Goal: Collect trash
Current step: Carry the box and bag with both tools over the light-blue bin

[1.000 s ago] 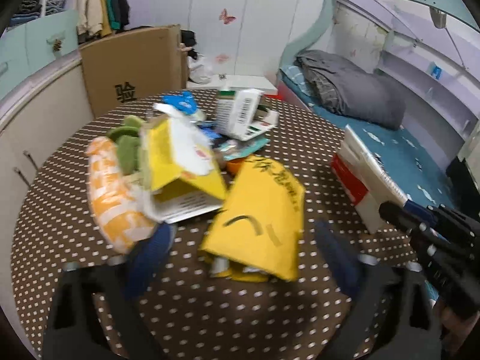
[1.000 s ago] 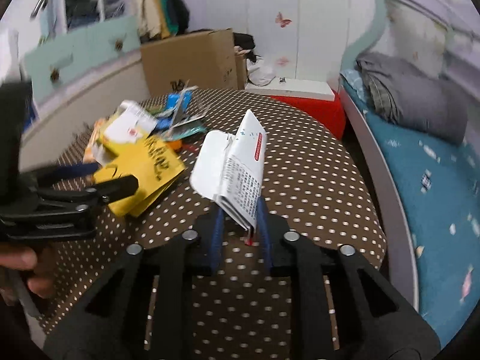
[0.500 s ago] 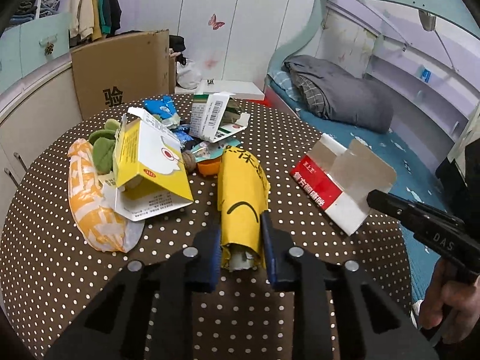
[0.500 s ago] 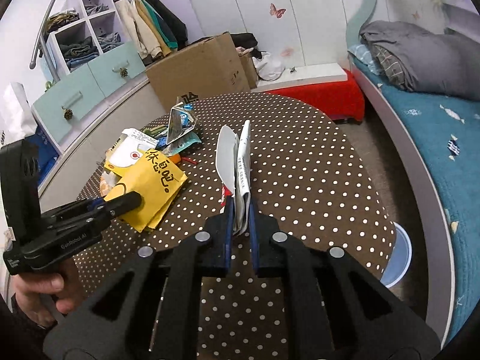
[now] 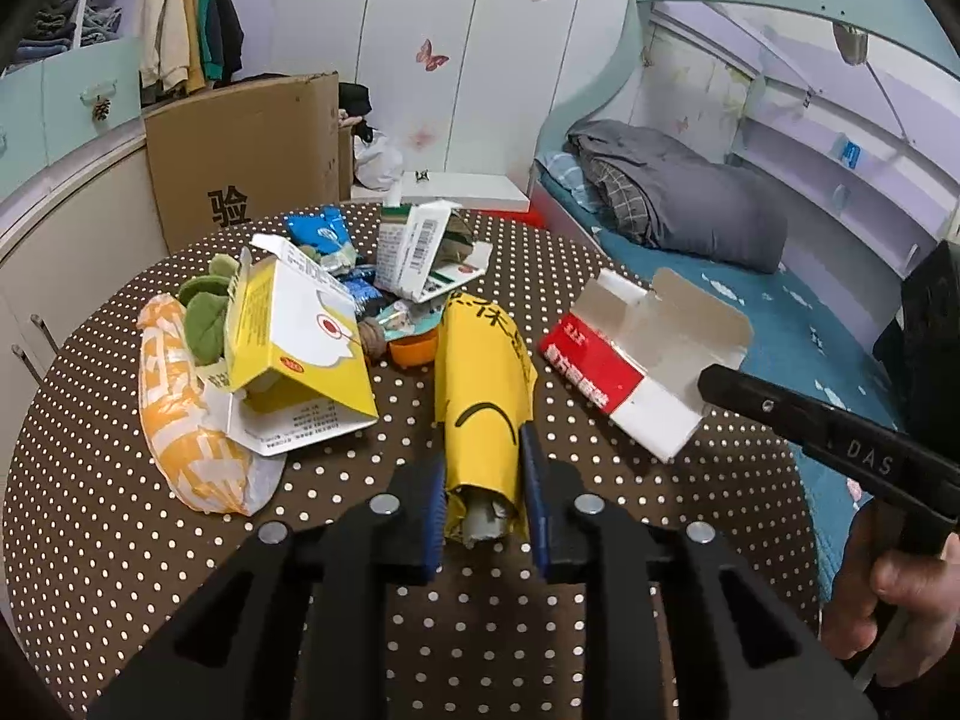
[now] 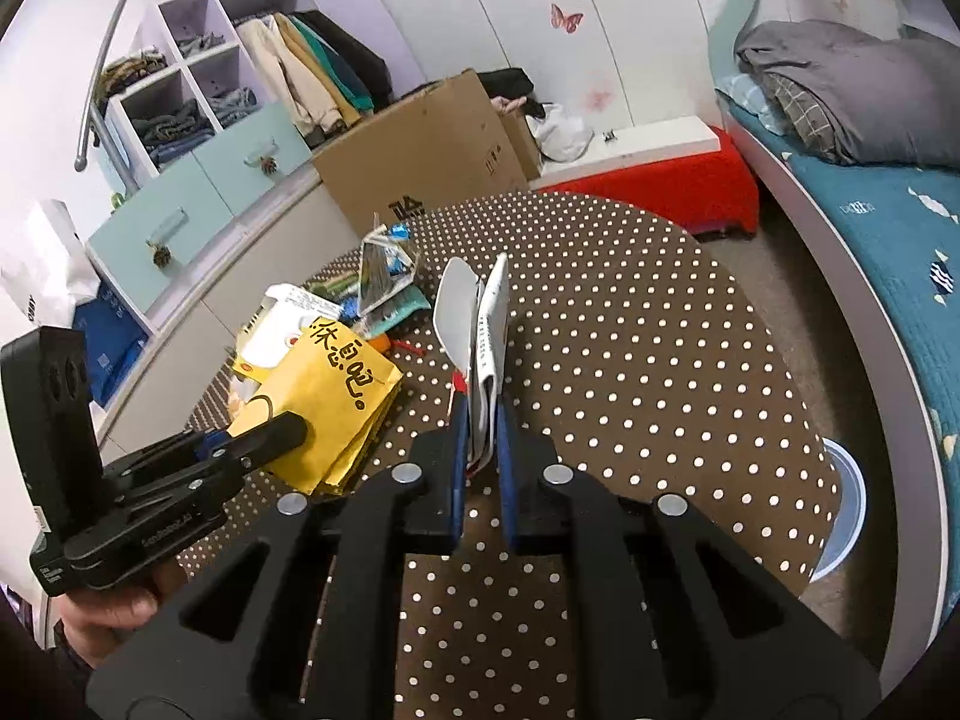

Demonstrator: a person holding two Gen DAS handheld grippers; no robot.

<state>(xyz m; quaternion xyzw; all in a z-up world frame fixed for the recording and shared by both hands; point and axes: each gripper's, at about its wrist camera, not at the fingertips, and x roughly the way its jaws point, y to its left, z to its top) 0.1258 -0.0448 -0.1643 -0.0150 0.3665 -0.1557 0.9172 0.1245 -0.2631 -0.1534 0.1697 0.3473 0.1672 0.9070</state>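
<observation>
My left gripper [image 5: 483, 480] is shut on the near end of a yellow paper bag [image 5: 483, 384] with black writing, which lies on the dotted round table [image 5: 120, 510]. The bag also shows in the right wrist view [image 6: 330, 396]. My right gripper [image 6: 480, 438] is shut on a flattened red and white carton [image 6: 483, 336], held edge-up above the table. In the left wrist view the carton [image 5: 636, 360] hangs from the right gripper [image 5: 714, 381] at the table's right side.
A trash pile sits at the table's far left: an open yellow box [image 5: 288, 336], an orange and white bag [image 5: 180, 420], a white and green carton [image 5: 414, 246]. A cardboard box [image 5: 246, 162] stands behind. A bed [image 5: 690, 210] is on the right. A blue bin [image 6: 843, 510] stands on the floor.
My left gripper closed on the yellow bag, squeezing it narrow. My right gripper squeezed the carton flat and turned it edge-on, staying at the table's right side.
</observation>
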